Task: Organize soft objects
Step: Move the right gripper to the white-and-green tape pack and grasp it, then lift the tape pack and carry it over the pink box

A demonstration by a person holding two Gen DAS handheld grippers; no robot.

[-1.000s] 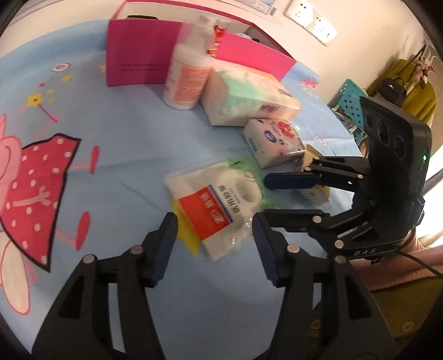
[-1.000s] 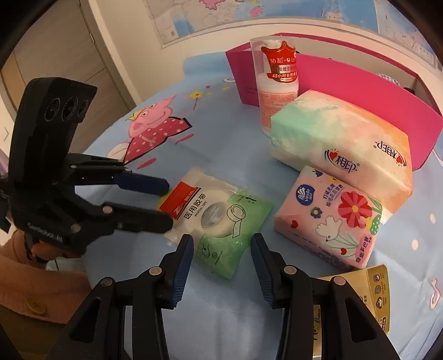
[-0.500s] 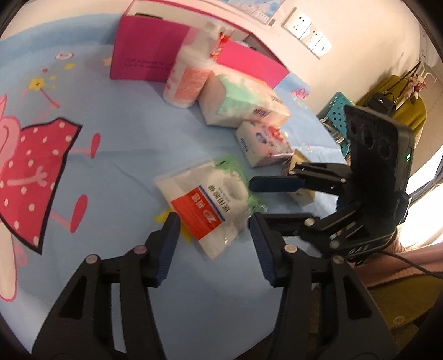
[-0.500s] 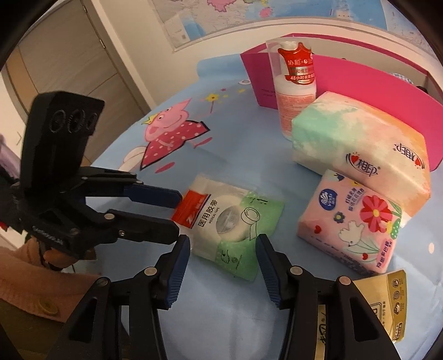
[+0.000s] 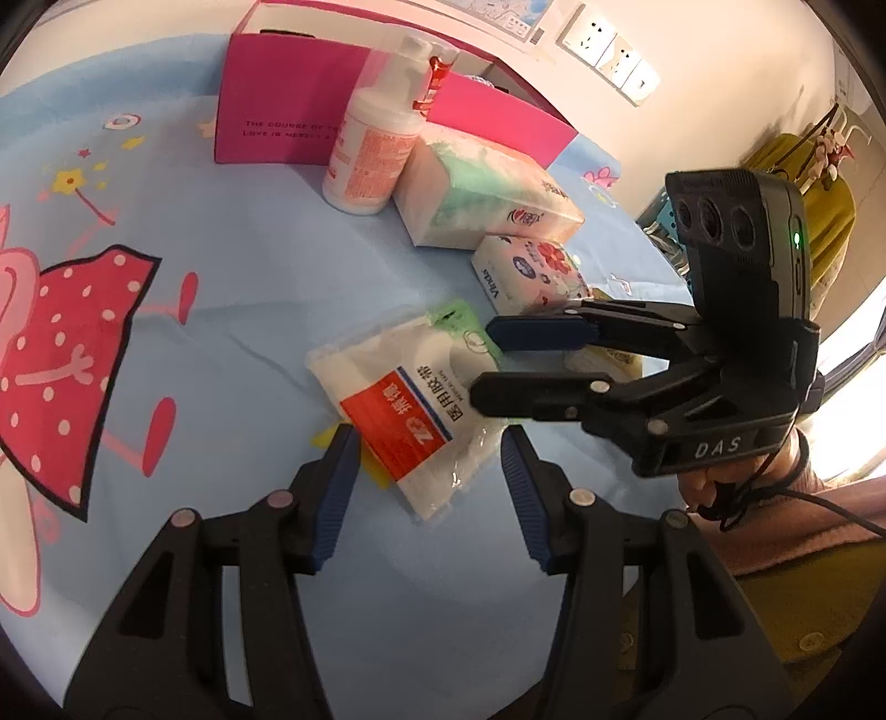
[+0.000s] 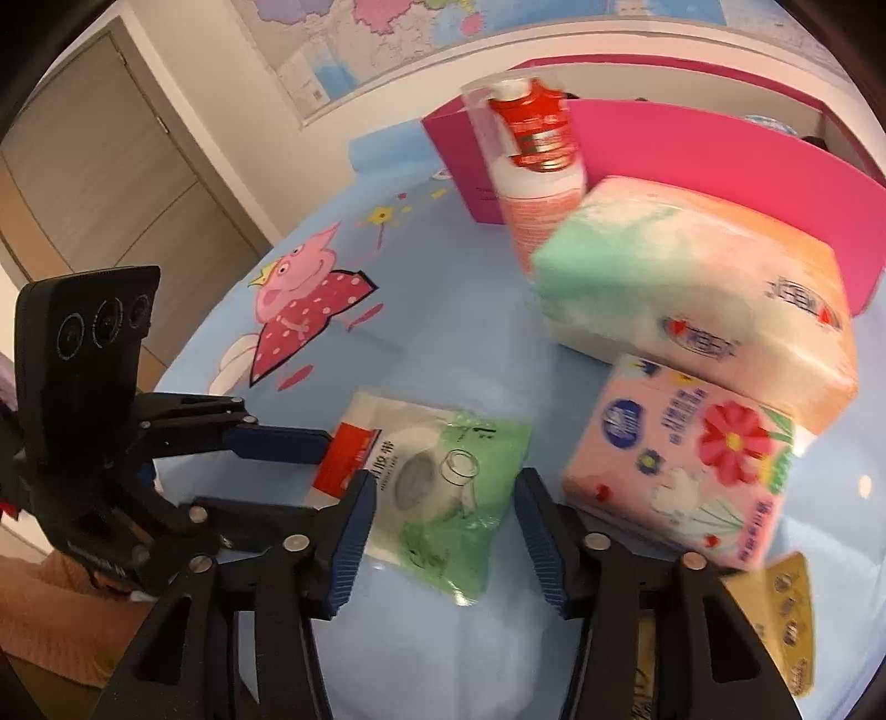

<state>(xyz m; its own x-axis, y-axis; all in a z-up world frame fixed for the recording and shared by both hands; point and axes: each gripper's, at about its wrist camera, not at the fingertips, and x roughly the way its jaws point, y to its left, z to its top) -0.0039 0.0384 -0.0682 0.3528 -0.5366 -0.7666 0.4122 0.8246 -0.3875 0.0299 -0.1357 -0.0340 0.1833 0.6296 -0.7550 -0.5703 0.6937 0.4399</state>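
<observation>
Left gripper (image 5: 423, 443) parted over medical tape packet (image 5: 404, 399); right gripper (image 6: 443, 487) widening beside it, nothing clamped.

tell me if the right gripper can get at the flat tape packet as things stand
Probably yes. The right gripper, jaws opening with nothing pinched, hovers right over the tape packet; only the left gripper crowds its red end.

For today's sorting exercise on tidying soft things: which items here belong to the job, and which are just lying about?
Part of the job:
- tape packet
- big tissue pack
- flowered tissue pack
- pink box
- left gripper, open
- right gripper, jaws opening, packet between them

Just lying about:
- bottle
- yellow packet
- wall sockets
- map
</observation>
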